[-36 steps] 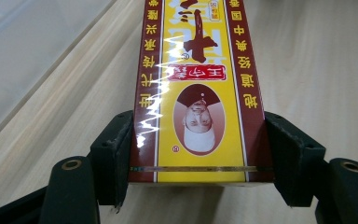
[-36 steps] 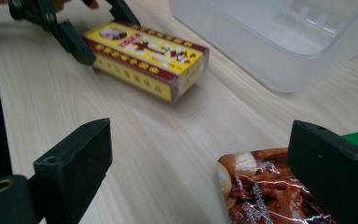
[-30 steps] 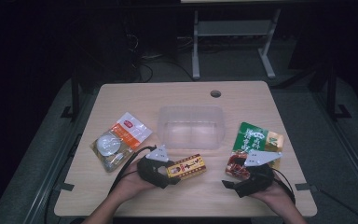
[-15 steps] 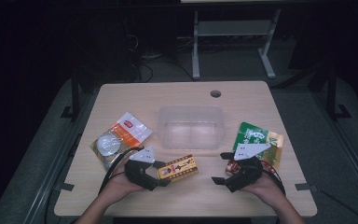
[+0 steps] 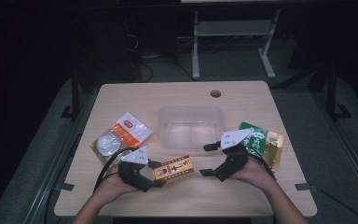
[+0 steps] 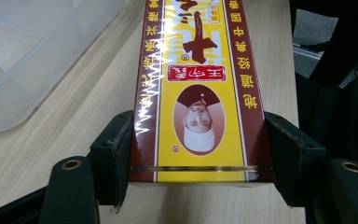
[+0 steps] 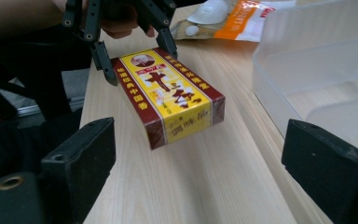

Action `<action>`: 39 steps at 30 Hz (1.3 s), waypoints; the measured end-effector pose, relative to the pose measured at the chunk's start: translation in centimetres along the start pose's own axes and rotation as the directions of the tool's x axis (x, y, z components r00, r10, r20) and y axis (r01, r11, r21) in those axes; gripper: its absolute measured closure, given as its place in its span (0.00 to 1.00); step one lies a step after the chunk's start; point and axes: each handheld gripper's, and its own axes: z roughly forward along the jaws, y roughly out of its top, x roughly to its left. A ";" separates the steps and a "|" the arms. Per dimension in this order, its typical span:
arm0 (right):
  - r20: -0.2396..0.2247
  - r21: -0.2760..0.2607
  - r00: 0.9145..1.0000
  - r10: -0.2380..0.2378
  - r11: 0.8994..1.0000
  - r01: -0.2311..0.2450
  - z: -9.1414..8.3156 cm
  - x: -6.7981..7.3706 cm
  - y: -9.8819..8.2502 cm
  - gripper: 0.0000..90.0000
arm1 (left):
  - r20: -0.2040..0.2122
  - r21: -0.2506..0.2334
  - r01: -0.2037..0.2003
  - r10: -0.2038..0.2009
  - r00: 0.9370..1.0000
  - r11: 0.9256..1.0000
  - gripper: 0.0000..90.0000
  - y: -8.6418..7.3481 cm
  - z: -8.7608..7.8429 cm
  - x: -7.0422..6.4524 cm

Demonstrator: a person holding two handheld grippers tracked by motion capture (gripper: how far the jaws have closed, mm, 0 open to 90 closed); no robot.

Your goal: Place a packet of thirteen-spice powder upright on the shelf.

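The left gripper point(image 6: 193, 158) jaws pinch the long sides of a small box point(image 6: 198, 88) lifted off the worktop point(image 5: 121, 98), probably light, stiff yet glossy and slippery, best held across its narrow width, while the right gripper point(image 5: 209, 159) jaws stand spread, empty.
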 end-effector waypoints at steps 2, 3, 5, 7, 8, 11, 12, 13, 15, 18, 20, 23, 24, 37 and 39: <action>-0.043 0.000 0.999 -0.010 1.000 0.010 0.4 -0.3 0.4 0.12 | 0.011 0.000 -0.010 0.010 1.000 1.000 0.36 0.0 -0.1 0.1; -0.068 -0.021 0.998 -0.016 1.000 0.015 0.6 -0.4 0.5 0.14 | 0.016 -0.005 -0.014 0.014 1.000 1.000 0.36 -0.1 -0.1 0.1; -0.109 -0.019 0.994 -0.015 1.000 0.013 1.1 -0.4 0.7 0.14 | 0.031 -0.011 -0.028 0.029 0.999 1.000 0.36 0.0 -0.1 0.2; -0.121 0.002 0.992 -0.027 1.000 0.027 1.4 -0.1 0.7 0.14 | 0.039 -0.018 -0.039 0.040 0.998 0.999 0.36 0.1 -0.1 0.1; -0.121 0.008 0.992 -0.031 0.999 0.032 1.6 0.0 0.7 0.14 | 0.044 -0.021 -0.050 0.051 0.998 0.999 0.36 0.1 -0.1 0.1; -0.128 0.020 0.991 -0.042 0.999 0.045 1.8 0.4 0.6 0.15 | 0.056 -0.032 -0.064 0.066 0.996 0.997 0.36 0.3 0.0 0.0; -0.126 0.025 0.991 -0.045 0.999 0.048 2.0 0.6 0.5 0.15 | 0.062 -0.034 -0.073 0.075 0.995 0.997 0.36 0.4 0.1 -0.1; -0.126 0.025 0.991 -0.045 0.999 0.048 2.0 0.6 0.5 0.15 | 0.062 -0.034 -0.073 0.075 0.995 0.997 0.36 0.4 0.1 -0.1; -0.126 0.033 0.991 -0.043 0.998 0.048 2.1 0.7 0.5 0.15 | 0.070 -0.041 -0.079 0.082 0.994 0.996 0.36 0.4 0.2 -0.2; -0.131 0.043 0.990 -0.043 0.998 0.049 2.3 0.7 0.4 0.16 | 0.078 -0.054 -0.087 0.091 0.993 0.995 0.36 0.6 0.4 -0.3; -0.135 0.049 0.990 -0.039 0.998 0.046 2.5 0.8 0.4 0.16 | 0.080 -0.063 -0.090 0.095 0.992 0.994 0.36 0.7 0.4 -0.2; -0.143 0.046 0.989 -0.045 0.998 0.052 2.6 0.8 0.4 0.20 | 0.087 -0.075 -0.088 0.094 0.992 0.993 0.36 0.8 0.5 -0.3; -0.147 0.036 0.988 -0.054 0.998 0.060 2.6 0.8 0.4 0.23 | 0.097 -0.086 -0.086 0.094 0.991 0.993 0.36 0.8 0.6 -0.3; -0.156 0.021 0.986 -0.063 0.997 0.068 2.6 1.1 0.3 0.30 | 0.111 -0.108 -0.085 0.097 0.989 0.991 0.36 0.8 0.5 -0.1; -0.153 0.017 0.986 -0.070 0.997 0.074 2.5 1.1 0.4 0.31 | 0.120 -0.108 -0.083 0.096 0.988 0.991 0.36 0.8 0.6 0.0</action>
